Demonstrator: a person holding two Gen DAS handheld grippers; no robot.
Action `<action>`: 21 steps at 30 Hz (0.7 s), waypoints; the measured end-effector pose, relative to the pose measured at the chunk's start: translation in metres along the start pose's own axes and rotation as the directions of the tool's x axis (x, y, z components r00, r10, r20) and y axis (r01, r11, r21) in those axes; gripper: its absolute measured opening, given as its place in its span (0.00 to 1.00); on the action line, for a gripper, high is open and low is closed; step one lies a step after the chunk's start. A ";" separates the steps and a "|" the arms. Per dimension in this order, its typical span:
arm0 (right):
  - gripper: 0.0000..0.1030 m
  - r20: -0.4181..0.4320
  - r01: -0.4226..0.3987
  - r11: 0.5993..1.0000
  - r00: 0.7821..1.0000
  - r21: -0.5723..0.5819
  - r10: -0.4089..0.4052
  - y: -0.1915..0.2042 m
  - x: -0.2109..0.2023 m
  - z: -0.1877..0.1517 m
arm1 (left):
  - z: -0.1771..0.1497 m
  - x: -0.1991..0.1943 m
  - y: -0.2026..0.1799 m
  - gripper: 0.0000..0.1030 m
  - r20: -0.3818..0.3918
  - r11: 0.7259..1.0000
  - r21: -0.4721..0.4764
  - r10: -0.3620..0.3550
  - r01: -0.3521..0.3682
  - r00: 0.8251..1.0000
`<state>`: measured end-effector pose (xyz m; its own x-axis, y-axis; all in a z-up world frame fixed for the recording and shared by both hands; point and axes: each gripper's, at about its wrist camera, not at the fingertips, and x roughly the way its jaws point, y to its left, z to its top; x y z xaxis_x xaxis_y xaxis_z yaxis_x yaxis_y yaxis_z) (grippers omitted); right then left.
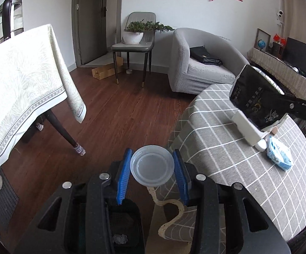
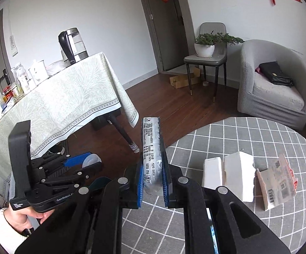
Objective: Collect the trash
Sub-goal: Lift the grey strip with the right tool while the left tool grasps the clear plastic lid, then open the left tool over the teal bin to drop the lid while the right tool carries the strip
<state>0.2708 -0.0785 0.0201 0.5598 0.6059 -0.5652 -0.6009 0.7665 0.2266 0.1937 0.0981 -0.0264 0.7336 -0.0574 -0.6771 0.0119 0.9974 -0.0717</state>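
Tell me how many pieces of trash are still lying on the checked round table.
3 visible: a white box mid-table, a torn cardboard packet leaning right of it, and a blue-white wrapper near the box. More may be hidden behind the grippers.

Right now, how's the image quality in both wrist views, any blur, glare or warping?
Left wrist view: strong fisheye bending, dark corners, the plastic lid sharp, the black packet slightly soft. Right wrist view: same warping, even daylight without harsh glare, print on the silver packet readable.

Both grippers (image 1: pixel 152 167) (image 2: pixel 152 175) clamped
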 end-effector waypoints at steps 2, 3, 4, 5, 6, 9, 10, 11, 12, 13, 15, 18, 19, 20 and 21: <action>0.14 -0.009 -0.015 1.000 1.000 -0.002 0.015 0.007 0.006 0.001 | -0.008 0.006 0.015 0.41 -0.021 1.000 -0.007 0.023 -0.023 1.000; 0.14 -0.017 -0.024 1.000 1.000 -0.001 0.024 0.010 0.010 0.001 | -0.012 0.010 0.022 0.41 -0.033 0.999 -0.009 0.036 -0.037 0.999; 0.14 -0.026 -0.034 0.999 0.999 0.000 0.034 0.014 0.014 0.001 | -0.015 0.013 0.029 0.41 -0.045 0.999 -0.012 0.043 -0.044 0.998; 0.14 -0.035 -0.043 0.999 0.998 0.000 0.043 0.018 0.018 0.000 | -0.019 0.017 0.035 0.41 -0.061 0.998 -0.014 0.052 -0.053 0.997; 0.14 -0.045 -0.051 0.999 0.998 0.001 0.051 0.022 0.023 0.000 | -0.024 0.022 0.042 0.41 -0.080 0.998 -0.014 0.063 -0.064 0.995; 0.14 -0.075 -0.082 0.997 0.994 0.007 0.082 0.033 0.037 -0.001 | -0.041 0.037 0.059 0.41 -0.144 0.996 -0.023 0.080 -0.085 0.986; 0.14 -0.085 -0.093 0.996 0.992 0.010 0.093 0.038 0.040 -0.002 | -0.047 0.043 0.064 0.41 -0.173 0.995 -0.021 0.088 -0.093 0.981; 0.14 -0.093 -0.103 0.995 0.990 0.009 0.104 0.042 0.045 -0.003 | -0.052 0.047 0.068 0.41 -0.193 0.995 -0.016 0.092 -0.097 0.977; 0.14 -0.101 -0.111 0.994 0.989 0.007 0.111 0.047 0.048 -0.004 | -0.058 0.052 0.072 0.41 -0.214 0.995 -0.010 0.096 -0.100 0.972; 0.14 -0.108 -0.119 0.993 0.987 0.004 0.118 0.052 0.052 -0.004 | -0.064 0.057 0.076 0.41 -0.239 0.994 -0.006 0.103 -0.107 0.966; 0.14 -0.122 -0.135 0.991 0.983 0.006 0.134 0.061 0.061 -0.004 | -0.075 0.067 0.084 0.41 -0.292 0.992 -0.001 0.117 -0.122 0.949; 0.14 -0.148 -0.156 0.988 0.977 0.008 0.156 0.075 0.076 -0.006 | -0.095 0.083 0.101 0.41 -0.364 0.992 -0.021 0.110 -0.126 0.925; 0.14 -0.159 -0.161 0.987 0.974 0.005 0.160 0.079 0.082 -0.006 | -0.102 0.090 0.108 0.41 -0.393 0.991 -0.034 0.106 -0.130 0.913; 0.14 -0.170 -0.163 0.987 0.972 0.001 0.161 0.084 0.088 -0.007 | -0.110 0.095 0.113 0.41 -0.418 0.990 -0.045 0.102 -0.133 0.903; 0.14 -0.182 -0.165 0.986 0.970 -0.003 0.162 0.087 0.093 -0.008 | -0.118 0.100 0.119 0.41 -0.443 0.989 -0.059 0.093 -0.133 0.892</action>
<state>0.2655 0.0429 -0.0193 0.3419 0.6730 -0.6558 -0.6865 0.6555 0.3147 0.1883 0.2058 -0.1886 0.3540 0.0216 -0.9350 -0.1259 0.9917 -0.0247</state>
